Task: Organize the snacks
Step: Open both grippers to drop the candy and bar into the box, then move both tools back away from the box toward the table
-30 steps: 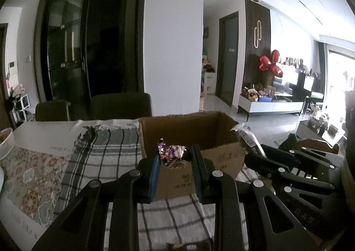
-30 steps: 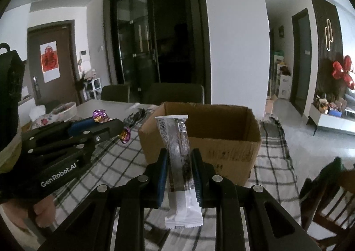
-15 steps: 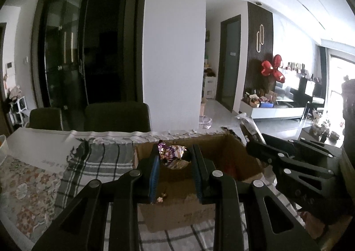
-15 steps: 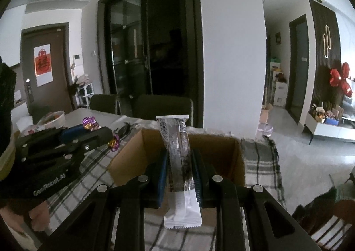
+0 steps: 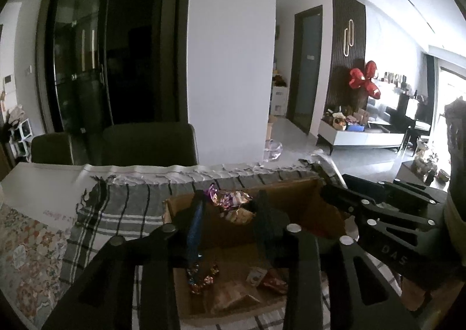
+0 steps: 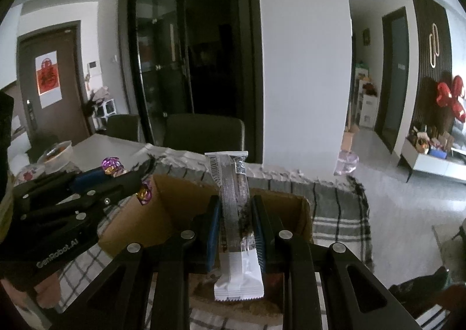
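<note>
An open cardboard box (image 5: 294,201) stands on the checked cloth (image 5: 122,213) and holds several wrapped snacks (image 5: 271,280) on its floor. My left gripper (image 5: 230,210) hangs over the box's near left part. Its jaws are opening, with a bunch of purple and gold wrapped candies (image 5: 230,201) still caught between the pads. The same candies (image 6: 112,165) stick out of the left gripper (image 6: 128,181) in the right wrist view. My right gripper (image 6: 234,207) is shut on a long snack bar (image 6: 233,175) in a clear and white wrapper, held upright above the box (image 6: 180,204).
A floral mat (image 5: 26,248) lies left of the cloth. Two dark chairs (image 5: 148,143) stand behind the table's far edge, before a white pillar (image 5: 230,61). A bowl (image 6: 56,152) sits at the far left. The right gripper's body (image 5: 387,219) crowds the box's right side.
Both grippers have travelled forward from in front of the box to above it, so I now look down into it. The left jaws stand slightly wider; the candies remain between them.
</note>
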Available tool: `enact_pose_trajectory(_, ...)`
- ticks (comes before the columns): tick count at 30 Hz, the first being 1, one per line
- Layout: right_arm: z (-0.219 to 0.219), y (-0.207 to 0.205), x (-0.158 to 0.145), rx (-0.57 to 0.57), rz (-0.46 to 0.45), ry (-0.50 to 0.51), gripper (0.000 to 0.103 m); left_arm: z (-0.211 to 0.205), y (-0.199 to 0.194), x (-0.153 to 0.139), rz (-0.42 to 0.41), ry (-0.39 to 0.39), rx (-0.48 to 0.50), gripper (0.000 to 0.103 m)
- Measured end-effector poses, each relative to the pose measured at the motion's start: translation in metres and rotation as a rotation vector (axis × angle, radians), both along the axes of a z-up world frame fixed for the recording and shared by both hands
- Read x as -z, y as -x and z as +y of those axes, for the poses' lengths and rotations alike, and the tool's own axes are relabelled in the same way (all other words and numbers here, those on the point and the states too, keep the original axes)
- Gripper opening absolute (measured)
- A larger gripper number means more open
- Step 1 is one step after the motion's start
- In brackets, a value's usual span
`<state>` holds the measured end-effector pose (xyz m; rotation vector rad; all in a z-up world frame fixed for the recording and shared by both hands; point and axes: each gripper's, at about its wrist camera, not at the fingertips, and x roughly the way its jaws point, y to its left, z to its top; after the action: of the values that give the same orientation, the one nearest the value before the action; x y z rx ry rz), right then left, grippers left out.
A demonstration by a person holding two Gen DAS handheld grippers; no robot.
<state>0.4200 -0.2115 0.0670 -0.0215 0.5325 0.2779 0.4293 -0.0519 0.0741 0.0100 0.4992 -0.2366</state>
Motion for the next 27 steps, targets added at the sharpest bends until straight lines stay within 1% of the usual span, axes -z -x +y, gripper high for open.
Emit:
enact_pose_trajectory(3, 0.000, -0.002, 0.005, 0.010, 0.002, 0.020, 0.031, -0.002, 0.001, 0.003, 0.000, -0.013, -0.015, 0.051)
enact_pose_trajectory(4, 0.000, -0.002, 0.005, 0.013, 0.000, 0.027, 0.039, -0.002, 0.003, 0.004, -0.004, -0.012, -0.015, 0.053)
enact_pose_trajectory(5, 0.000, 0.001, 0.006, 0.018, -0.004, 0.032, 0.048, -0.002, 0.005, 0.005, -0.004, -0.016, -0.014, 0.053)
enact_pose_trajectory(6, 0.000, 0.002, 0.006, 0.021, -0.008, 0.032, 0.051, -0.003, 0.007, 0.005, -0.003, -0.022, -0.017, 0.053)
enact_pose_trajectory(9, -0.002, 0.009, 0.005, 0.027, -0.015, 0.023, 0.051, -0.003, 0.016, 0.003, -0.010, -0.030, -0.018, 0.054)
enact_pose_trajectory(14, -0.006, 0.028, -0.001, 0.041, -0.035, 0.003, 0.051, -0.001, 0.038, -0.003, -0.053, -0.054, -0.016, 0.055)
enact_pose_trajectory(20, -0.006, 0.060, -0.006, 0.045, -0.061, -0.005, 0.051, 0.001, 0.074, -0.014, -0.101, -0.076, 0.002, 0.055)
enact_pose_trajectory(24, -0.008, 0.084, -0.009, 0.068, -0.090, 0.000, 0.051, 0.001, 0.097, -0.017, -0.129, -0.089, 0.010, 0.055)
enact_pose_trajectory(27, -0.012, 0.096, -0.010, 0.086, -0.099, -0.013, 0.051, 0.003, 0.109, -0.017, -0.134, -0.087, 0.007, 0.055)
